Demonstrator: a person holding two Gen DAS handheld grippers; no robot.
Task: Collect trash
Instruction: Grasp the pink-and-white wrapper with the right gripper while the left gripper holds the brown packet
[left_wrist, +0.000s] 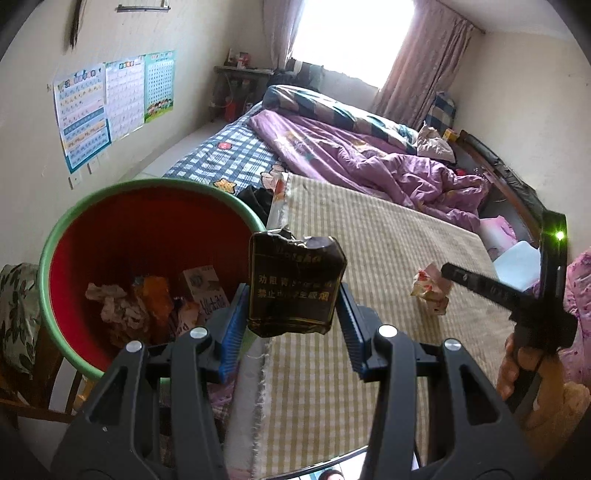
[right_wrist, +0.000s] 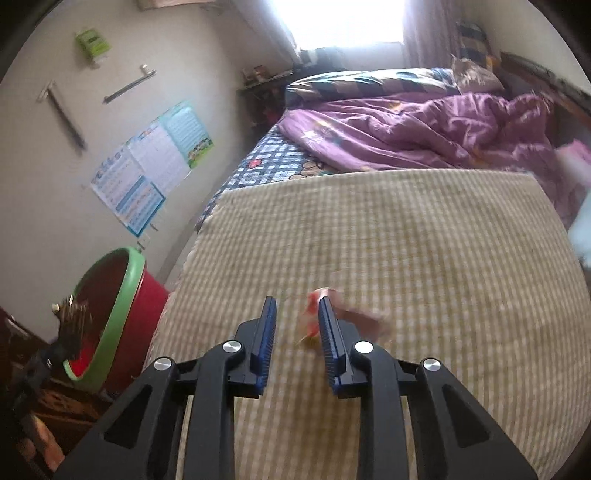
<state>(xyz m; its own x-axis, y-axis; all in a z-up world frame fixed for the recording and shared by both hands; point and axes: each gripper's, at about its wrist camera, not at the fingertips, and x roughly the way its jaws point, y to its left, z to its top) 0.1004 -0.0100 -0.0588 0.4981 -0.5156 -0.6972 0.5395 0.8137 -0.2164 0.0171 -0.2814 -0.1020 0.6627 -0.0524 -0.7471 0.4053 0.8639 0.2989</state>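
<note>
My left gripper (left_wrist: 293, 291) clamps a crumpled dark pack (left_wrist: 295, 284) just beside the bin's (left_wrist: 51, 243) green rim. My right gripper (right_wrist: 297, 325) stands narrowly parted, nothing pinched; the blurred wrapper (right_wrist: 314, 314) lies against its right finger on the checked mat (right_wrist: 406, 240), far from the bin with bare mat all round.

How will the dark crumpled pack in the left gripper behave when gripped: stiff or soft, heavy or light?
The dark pack looks dented and torn at its top, so it probably crushes easily. It seems empty, likely light. Its glossy surface may slip between the left gripper pads.
</note>
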